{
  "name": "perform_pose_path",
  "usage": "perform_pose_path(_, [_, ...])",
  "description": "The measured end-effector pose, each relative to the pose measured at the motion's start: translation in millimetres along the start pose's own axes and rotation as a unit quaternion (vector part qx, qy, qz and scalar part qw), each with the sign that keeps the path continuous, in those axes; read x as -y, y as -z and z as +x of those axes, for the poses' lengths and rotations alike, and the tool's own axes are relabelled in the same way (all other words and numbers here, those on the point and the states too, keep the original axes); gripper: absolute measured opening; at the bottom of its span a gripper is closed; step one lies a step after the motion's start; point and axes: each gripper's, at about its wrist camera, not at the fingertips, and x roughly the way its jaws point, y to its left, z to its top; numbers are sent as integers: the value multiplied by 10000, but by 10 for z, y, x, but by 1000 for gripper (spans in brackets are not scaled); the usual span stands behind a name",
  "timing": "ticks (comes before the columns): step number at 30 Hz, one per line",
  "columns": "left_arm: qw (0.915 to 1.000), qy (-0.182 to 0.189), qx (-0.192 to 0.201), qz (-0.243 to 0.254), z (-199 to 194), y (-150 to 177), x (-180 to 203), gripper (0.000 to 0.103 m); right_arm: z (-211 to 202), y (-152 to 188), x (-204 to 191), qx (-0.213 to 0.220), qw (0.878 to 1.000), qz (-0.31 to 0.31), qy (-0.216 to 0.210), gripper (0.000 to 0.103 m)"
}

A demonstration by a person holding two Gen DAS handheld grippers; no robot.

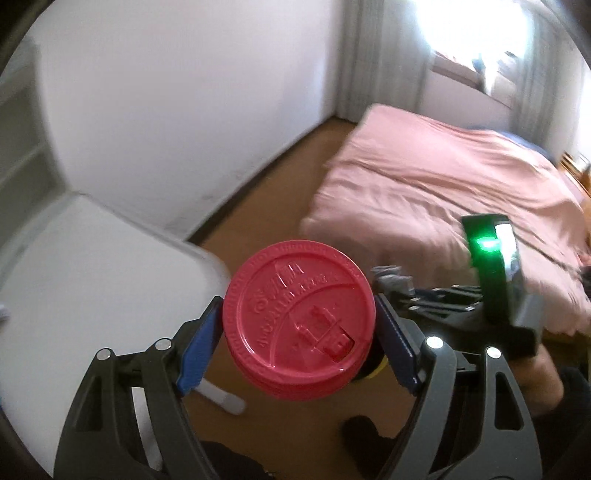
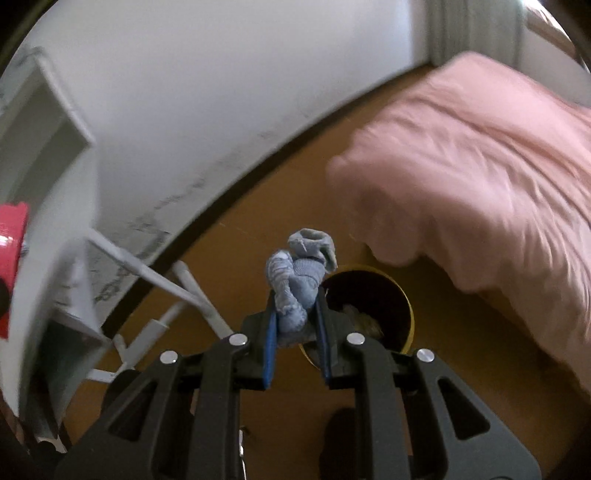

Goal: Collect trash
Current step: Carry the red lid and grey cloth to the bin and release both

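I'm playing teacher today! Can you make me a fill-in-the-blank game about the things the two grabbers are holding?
1. The left gripper holds a cup with a lid coloured ____.
2. The right gripper pinches a crumpled grey ____.
3. Just beyond the right gripper, on the floor, stands a round bin with a rim coloured ____.
4. The bed has a cover coloured ____.

Missing words: red; cloth; yellow; pink

White walls, brown floor, pink-covered bed, bright curtained window.
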Motion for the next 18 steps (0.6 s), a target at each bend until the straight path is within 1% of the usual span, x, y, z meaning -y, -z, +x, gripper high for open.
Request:
perform_pose_path(3, [9991, 246, -279, 192, 378, 51, 284, 78, 202, 152, 131, -221, 9996, 128, 146, 19])
perform_pose_path(7, [9974, 356, -513, 372, 745, 117, 451, 78, 339, 263, 422, -408, 9983, 349, 203, 19])
perform_pose_path(9, [9962, 387, -647, 430, 949, 112, 524, 78, 357, 281, 527, -428, 9979, 427, 236, 19])
perform_pose_path(13, [9947, 398, -777, 542, 1141, 163, 608, 78, 384, 310, 638, -496, 9966, 636, 191, 19])
perform_pose_path(18, [9938, 436, -855, 564, 1275, 183, 630, 78, 412, 278, 683, -509, 9963, 679, 129, 19])
